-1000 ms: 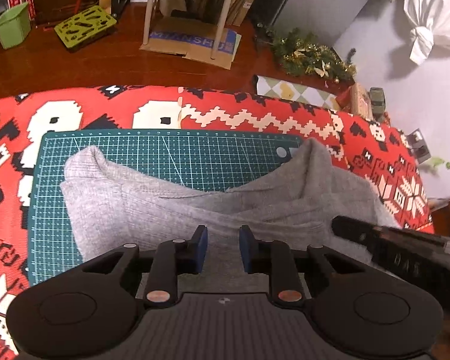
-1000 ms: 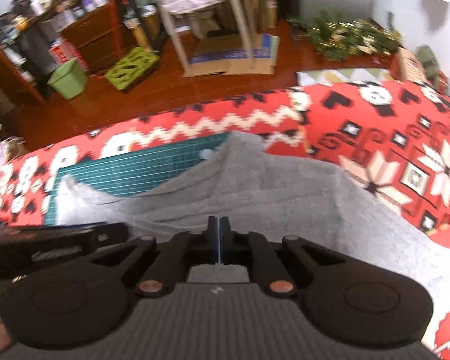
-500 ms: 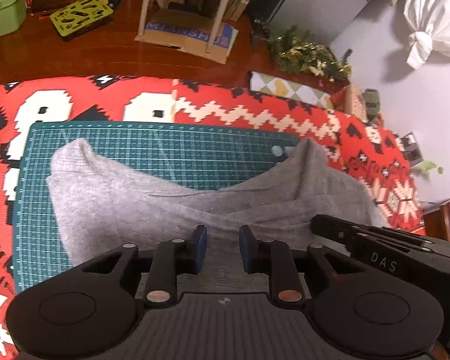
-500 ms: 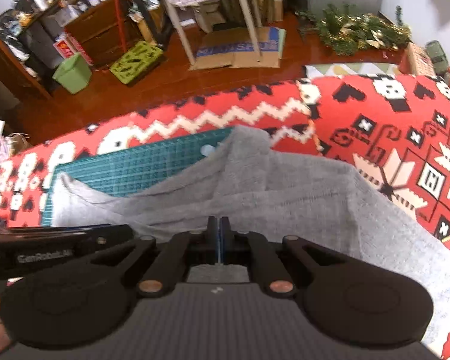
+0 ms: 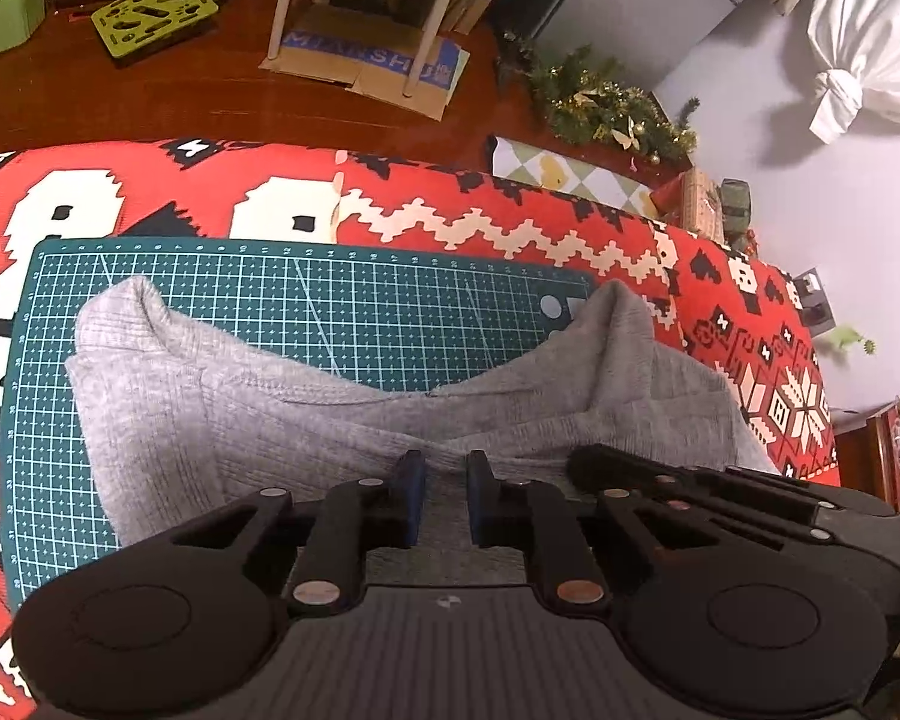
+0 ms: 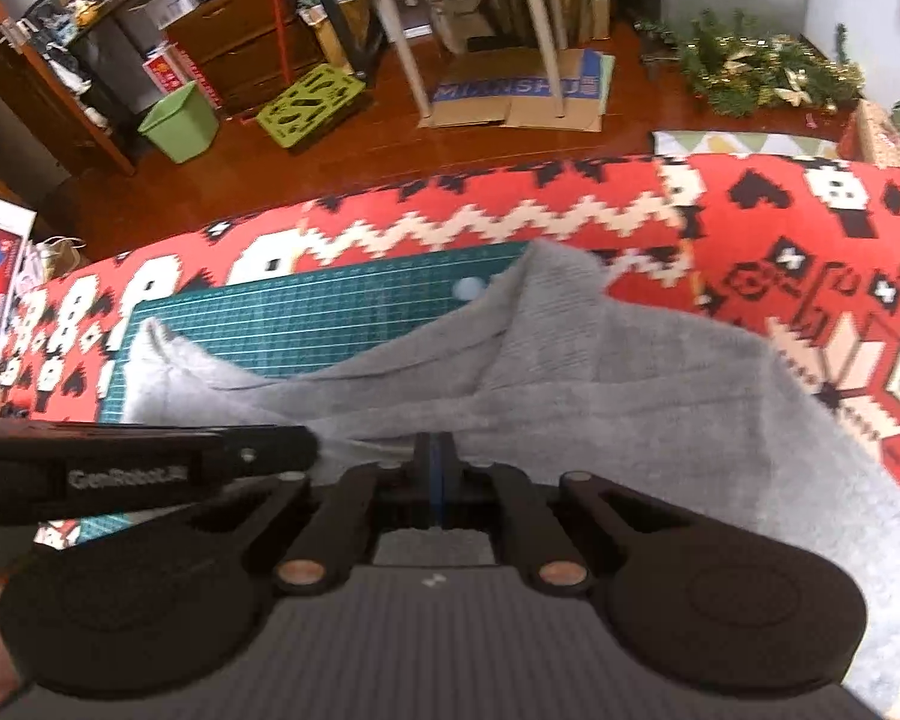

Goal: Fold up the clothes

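Centrally in both wrist views lay the grey knit garment (image 5: pixel 342 414), spread over the green cutting mat (image 5: pixel 306 294) and spilling rightward onto the red patterned blanket (image 5: pixel 510 210). Its far edge dipped in the middle, while two corners stood raised toward the upper left and upper right of the mat. Your right gripper (image 6: pixel 437 474) had its blue pads pressed together with grey cloth bunched at the tips, so it appeared to pinch the near edge of the garment. Your left gripper (image 5: pixel 441 495) showed a clear gap between its fingers (image 5: pixel 413 489), with cloth visible in that gap but not clamped. The two tools sat close beside each other at the lower centre of each frame.

Judged from this layout, you were at the start of a fold: one hand had secured the near hem, the other had not yet taken hold. The next move called for closing your left gripper on the same edge, then lifting both evenly and carrying the hem toward the far corners. An uneven lift would likely skew the crease.
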The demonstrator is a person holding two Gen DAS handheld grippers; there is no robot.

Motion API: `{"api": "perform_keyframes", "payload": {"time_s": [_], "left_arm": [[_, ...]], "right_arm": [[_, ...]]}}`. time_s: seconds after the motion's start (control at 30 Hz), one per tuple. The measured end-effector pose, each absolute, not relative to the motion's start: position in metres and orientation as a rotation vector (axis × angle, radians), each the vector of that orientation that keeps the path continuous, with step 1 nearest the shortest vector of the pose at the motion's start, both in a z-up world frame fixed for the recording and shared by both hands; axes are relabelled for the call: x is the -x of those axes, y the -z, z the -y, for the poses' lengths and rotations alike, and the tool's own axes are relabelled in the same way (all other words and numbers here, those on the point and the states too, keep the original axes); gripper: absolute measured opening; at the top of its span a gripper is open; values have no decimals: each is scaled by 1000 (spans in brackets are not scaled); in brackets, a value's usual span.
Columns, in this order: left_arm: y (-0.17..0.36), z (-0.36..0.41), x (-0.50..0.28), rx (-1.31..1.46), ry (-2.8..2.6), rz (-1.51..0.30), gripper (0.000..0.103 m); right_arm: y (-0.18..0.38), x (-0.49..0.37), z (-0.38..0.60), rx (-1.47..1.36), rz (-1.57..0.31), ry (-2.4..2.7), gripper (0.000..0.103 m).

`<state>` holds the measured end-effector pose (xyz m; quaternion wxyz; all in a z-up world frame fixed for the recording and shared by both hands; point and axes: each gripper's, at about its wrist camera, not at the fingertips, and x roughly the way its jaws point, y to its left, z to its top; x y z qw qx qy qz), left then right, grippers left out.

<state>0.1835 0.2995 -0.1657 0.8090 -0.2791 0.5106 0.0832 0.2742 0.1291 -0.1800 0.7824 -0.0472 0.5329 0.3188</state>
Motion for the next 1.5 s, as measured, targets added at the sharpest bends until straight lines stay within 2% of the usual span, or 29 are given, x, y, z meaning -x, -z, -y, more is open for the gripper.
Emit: {"api": "perform_keyframes", "payload": {"time_s": [0.47,0.53,1.07,1.17,1.2,1.3,1.4,1.5], "left_arm": [[164,-290,-201,598,-148,-1092,13],[161,-285,-204,590,-131,-1089,13],[149,-178,-255,471,78,-1149,13],[151,-155,-263,441,110,-1174,13],[151,-147,-265,430,119,-1182,13],[152,-126,-269,407,147,-1204,13],[152,-109,-270,403,164,-1225,13],[154,-94,-270,394,175,-1251,13]], "right_arm": [[176,-301,-100,84,-1143,-596,0],[174,-303,-93,81,-1136,-576,3],[159,-302,38,-9,-1161,-375,4],[159,-294,70,-30,-1172,-322,7],[160,-292,80,-39,-1177,-302,13],[162,-284,108,-63,-1187,-241,13],[168,-278,128,-97,-1201,-190,21],[172,-273,136,-142,-1208,-169,22]]}}
